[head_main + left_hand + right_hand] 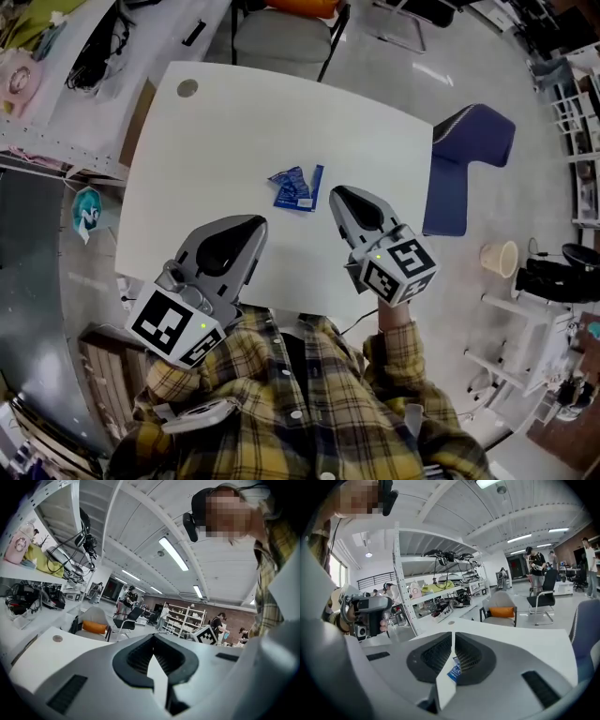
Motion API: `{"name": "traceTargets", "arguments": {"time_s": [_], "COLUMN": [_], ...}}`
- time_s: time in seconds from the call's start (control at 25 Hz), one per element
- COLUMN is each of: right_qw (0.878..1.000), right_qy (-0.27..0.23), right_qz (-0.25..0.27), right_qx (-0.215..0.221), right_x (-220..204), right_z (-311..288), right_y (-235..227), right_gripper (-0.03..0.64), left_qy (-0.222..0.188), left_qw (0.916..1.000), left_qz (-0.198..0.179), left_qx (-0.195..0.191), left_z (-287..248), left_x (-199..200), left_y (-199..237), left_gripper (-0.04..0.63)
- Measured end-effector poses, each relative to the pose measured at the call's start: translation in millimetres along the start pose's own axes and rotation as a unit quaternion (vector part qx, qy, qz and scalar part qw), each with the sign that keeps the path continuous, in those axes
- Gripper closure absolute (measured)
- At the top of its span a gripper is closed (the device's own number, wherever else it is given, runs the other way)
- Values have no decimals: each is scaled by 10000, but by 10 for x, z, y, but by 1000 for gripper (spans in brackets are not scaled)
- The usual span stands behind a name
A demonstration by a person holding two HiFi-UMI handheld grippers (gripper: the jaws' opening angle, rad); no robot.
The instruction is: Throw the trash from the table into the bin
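Head view, nearest first: plaid sleeves at the bottom edge, a gripper in each hand over the near side of the white table (244,122).

- Left gripper (255,227): jaws together, nothing between them. In the left gripper view (153,638) only bare tabletop shows through the gap below the tips.
- Right gripper (339,197): jaws also together and empty, nosed slightly downward. Its tip sits just beside the blue wrapper (294,187), not touching it.
- In the right gripper view (453,634) the wrapper (453,672) shows through the slot under the tips, lying on the table beyond them, not pinched.
- Wrapper lies about mid-table, crumpled, with a flat strip along its right side.

Step in hand, as judged: reaching to pick up the wrapper, probably with the right gripper. To do it well, the jaws should be spread before closing the gap. Come in low and straddle the crumpled bulk, not the flat strip, which would likely slide. Close only once both pads flank it.

Hard to make out:
- Whether the wrapper and strip are one piece or two.
- Which thing is the bin. A pale pail (499,257) stands on the floor to the right, past a blue chair (469,150); it may be the bin, but this is unconfirmed.
- The table's near edge, hidden by the grippers and shirt.
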State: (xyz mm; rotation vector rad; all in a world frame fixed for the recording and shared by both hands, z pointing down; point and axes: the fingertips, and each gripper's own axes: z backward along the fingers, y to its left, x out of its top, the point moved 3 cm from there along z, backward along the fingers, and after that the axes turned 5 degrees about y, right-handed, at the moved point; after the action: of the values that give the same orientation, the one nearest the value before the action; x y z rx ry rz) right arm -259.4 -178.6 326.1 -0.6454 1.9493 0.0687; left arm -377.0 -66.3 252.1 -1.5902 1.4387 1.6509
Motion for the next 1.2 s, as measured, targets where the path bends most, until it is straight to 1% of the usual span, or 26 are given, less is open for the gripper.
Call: {"name": "traceTargets", "arguments": {"time_s": [0.16,0.24,0.4,0.52,0.64,0.84,1.2], "right_qw": [9988,9973,9931,9885,9814,9689,9546], "right_qy": [379,593,1012,1302,1648,2146,2648], "right_qz": [-199,-263,-341,-341,-284,-289,-277], "right_qx": [240,355,491,687,945,1199,1339], "right_x": [-248,-368,-588,-725,-866,-1068,-1289], "right_z": [-272,-404,-648,-799,-947,-1135,-1309], "right_y": [-140,-206,-351,-415,-423,-438,-413], "right_gripper": [608,554,522,470,415,405,403], "left_qy": [85,121,220,309,400,464,502], "left_qw": [9999,9996,9989,9982,9975,9969,9958], "left_qz": [121,194,349,425,501,565,706], "left_qx": [87,141,229,284,283,283,305], "left_z": [-17,-20,-16,-16,-17,-34,2], "left_x": [-121,-174,-300,-397,-491,-560,-668], "left_y": [75,115,181,215,249,280,307], "left_gripper": [586,586,586,586,586,586,586]}}
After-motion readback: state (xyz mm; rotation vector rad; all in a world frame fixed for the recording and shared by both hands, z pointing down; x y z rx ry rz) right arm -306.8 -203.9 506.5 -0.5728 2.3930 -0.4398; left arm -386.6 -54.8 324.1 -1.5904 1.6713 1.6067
